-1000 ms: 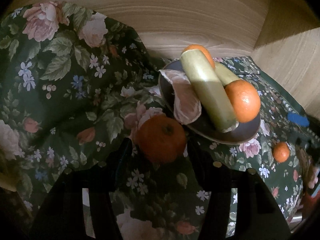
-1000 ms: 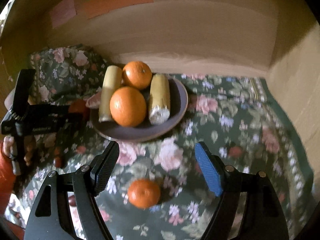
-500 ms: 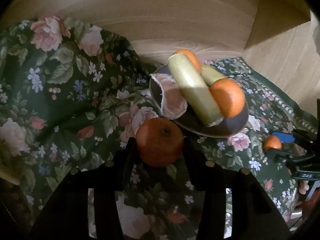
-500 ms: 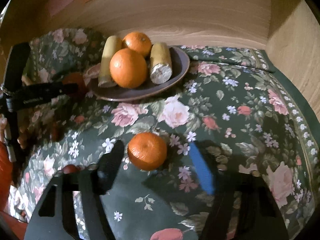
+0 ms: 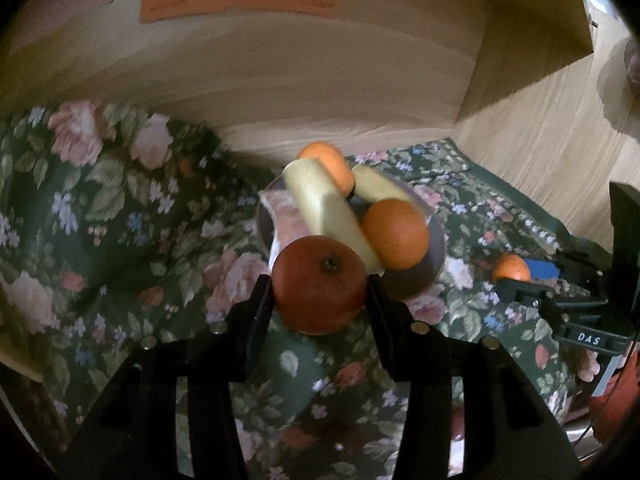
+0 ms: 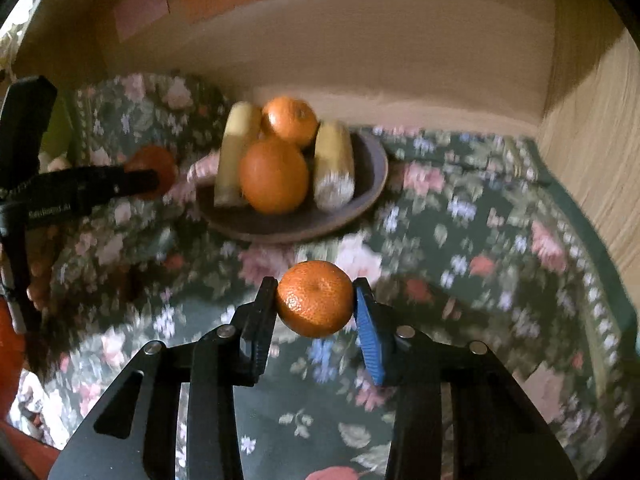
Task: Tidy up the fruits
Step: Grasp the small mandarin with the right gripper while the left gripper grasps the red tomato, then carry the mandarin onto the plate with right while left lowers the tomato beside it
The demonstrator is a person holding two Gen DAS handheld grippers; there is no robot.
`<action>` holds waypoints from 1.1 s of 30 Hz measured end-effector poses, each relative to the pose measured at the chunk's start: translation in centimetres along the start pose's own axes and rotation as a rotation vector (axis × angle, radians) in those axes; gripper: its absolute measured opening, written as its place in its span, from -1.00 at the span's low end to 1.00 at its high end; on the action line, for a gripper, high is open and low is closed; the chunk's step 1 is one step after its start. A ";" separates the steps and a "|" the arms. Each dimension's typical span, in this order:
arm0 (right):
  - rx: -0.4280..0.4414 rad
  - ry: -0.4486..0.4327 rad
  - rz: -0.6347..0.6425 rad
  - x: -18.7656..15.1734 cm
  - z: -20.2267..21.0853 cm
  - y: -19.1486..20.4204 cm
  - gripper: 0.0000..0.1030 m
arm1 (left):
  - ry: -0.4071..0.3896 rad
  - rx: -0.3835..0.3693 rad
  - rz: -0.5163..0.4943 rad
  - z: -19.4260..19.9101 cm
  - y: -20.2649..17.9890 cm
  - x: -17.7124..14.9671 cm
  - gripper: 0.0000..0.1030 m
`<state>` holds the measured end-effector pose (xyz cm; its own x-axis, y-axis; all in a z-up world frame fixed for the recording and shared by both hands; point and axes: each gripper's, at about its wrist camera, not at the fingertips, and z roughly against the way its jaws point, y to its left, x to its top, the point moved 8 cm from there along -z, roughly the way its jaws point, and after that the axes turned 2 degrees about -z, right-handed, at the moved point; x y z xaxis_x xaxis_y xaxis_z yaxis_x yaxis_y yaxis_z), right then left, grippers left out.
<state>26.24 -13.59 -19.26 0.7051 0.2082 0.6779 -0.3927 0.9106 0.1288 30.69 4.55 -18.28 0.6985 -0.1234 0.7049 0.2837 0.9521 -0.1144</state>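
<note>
A dimpled, glossy peel is being shown by the small orange mandarin [image 6: 315, 298]; a smooth, waxy skin by the round red apple [image 5: 320, 285]. Matt printed cloth is being shown by the dark green floral tablecloth [image 6: 480, 240], pale grained wood by the wall panel [image 5: 320, 92].

Fruit layout
Plate [image 6: 372, 184] sits behind mandarin [image 6: 315, 298]; apple [image 5: 320, 284] lies left of plate, on cloth [image 6: 480, 240].

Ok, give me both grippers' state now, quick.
Left gripper: closed on the apple.
Right gripper: closed on the mandarin.
</note>
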 end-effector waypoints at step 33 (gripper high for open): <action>-0.038 -0.018 0.073 10.5 -5.7 -3.7 -0.32 | 0.040 -0.034 -0.019 -7.7 -3.8 7.4 -0.10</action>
<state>38.50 -12.75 -16.70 0.6647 0.2680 0.6974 -0.4192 0.9064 0.0512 39.88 -2.11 -18.03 0.7181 -0.1529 0.6789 0.3188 0.9395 -0.1256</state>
